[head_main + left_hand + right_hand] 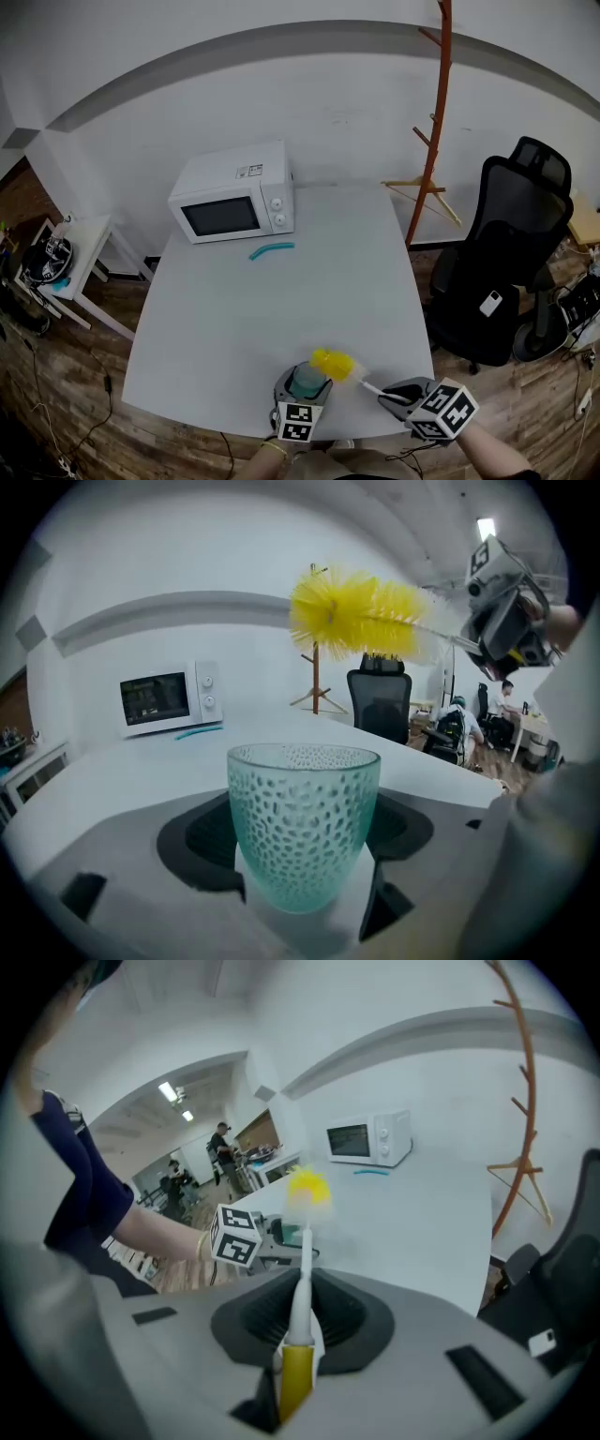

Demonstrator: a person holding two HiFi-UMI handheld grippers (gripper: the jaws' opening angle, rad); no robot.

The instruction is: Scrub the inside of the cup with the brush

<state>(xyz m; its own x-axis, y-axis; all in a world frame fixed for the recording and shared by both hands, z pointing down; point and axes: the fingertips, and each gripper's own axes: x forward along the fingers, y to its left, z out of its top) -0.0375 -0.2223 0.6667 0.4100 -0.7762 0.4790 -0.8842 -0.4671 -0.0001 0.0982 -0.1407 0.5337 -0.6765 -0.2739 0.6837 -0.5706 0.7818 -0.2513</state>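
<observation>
A dimpled teal glass cup [302, 822] stands upright between the jaws of my left gripper [305, 874], which is shut on it; in the head view the cup [306, 379] is at the table's near edge. My right gripper [298, 1335] is shut on the yellow and white handle of a bottle brush [299, 1288]. Its yellow bristle head [333, 364] hangs just above and to the right of the cup's rim, outside the cup, and shows as a yellow tuft [352, 613] over the cup in the left gripper view. My right gripper [398, 398] is right of the cup.
On the white table [281, 309] a white microwave [234, 192] stands at the far left, with a teal curved strip [271, 249] lying in front of it. A black office chair [502, 253] and an orange coat stand [433, 122] are right of the table. A small side table [66, 258] stands at the left.
</observation>
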